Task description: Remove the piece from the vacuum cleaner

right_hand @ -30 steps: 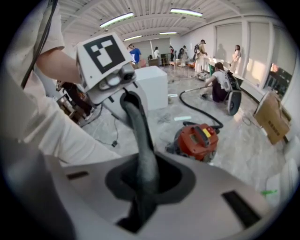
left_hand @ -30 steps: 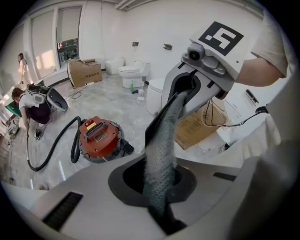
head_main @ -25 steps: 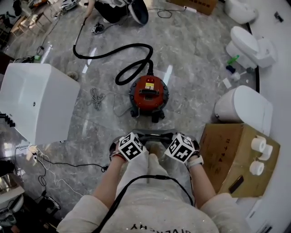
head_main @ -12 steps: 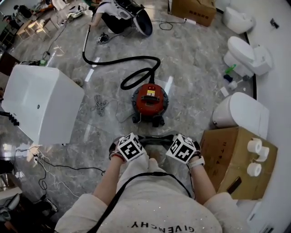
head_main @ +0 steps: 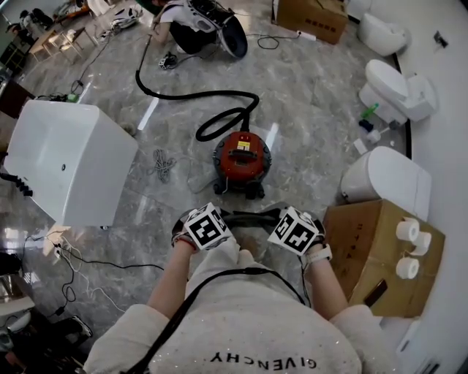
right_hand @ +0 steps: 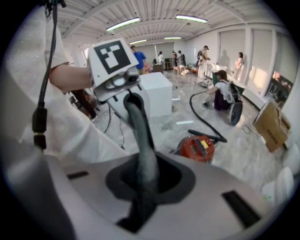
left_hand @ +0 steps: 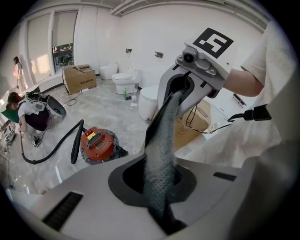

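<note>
The red vacuum cleaner [head_main: 242, 157] stands on the marble floor ahead of me, its black hose [head_main: 219, 98] looping away to the far side. It also shows in the left gripper view as the vacuum cleaner [left_hand: 97, 144] and in the right gripper view as the vacuum cleaner [right_hand: 198, 147]. A grey mesh piece [head_main: 250, 216] is stretched between both grippers, well off the vacuum. My left gripper [head_main: 218, 219] is shut on one end of the mesh piece [left_hand: 161, 154]. The right gripper [head_main: 281, 219] is shut on the other end of the mesh piece [right_hand: 143, 159].
A big white box [head_main: 69, 161] stands at the left. At the right are a cardboard box [head_main: 380, 248] with paper rolls and white toilets [head_main: 387, 179]. Loose cables [head_main: 162, 164] lie left of the vacuum. A person [head_main: 197, 18] crouches at the hose's far end.
Both grippers have risen a little together, side by side, with the grey piece still taut between them. The vacuum cleaner has stayed where it was.
</note>
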A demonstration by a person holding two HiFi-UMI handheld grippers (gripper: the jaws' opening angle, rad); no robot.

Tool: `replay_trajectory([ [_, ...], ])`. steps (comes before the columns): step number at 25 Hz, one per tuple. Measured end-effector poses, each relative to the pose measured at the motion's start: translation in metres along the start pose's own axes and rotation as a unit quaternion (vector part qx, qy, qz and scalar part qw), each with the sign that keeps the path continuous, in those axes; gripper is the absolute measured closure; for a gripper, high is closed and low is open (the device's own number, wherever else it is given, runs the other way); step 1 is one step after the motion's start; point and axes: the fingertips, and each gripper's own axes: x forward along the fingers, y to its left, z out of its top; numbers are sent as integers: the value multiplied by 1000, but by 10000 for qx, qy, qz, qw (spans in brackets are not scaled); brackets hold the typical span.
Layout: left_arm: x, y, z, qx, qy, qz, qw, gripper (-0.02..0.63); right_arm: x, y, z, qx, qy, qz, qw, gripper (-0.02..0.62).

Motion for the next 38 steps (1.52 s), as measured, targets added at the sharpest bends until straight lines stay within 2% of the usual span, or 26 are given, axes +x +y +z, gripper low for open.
replay_trajectory([
  [3, -5, 4, 3, 91, -15, 78, 9999, 572, -2, 0, 3, 19, -12, 16, 10000, 551],
  [13, 0, 0, 7, -29, -7, -92, 10000, 572, -5, -5, -1, 30, 9, -3, 10000, 551],
  [18, 1, 7, 12, 54, -29, 27, 10000, 572, -4, -5, -5, 72, 31, 33, 10000, 551],
  [22, 7, 4, 9, -18, 12, -68, 10000, 572, -3, -6, -8, 66, 56, 72, 9999, 551],
  [38, 6, 10, 8, -72, 32, -3, 10000, 572, 2, -8, -7, 14, 82, 164, 9998, 551],
])
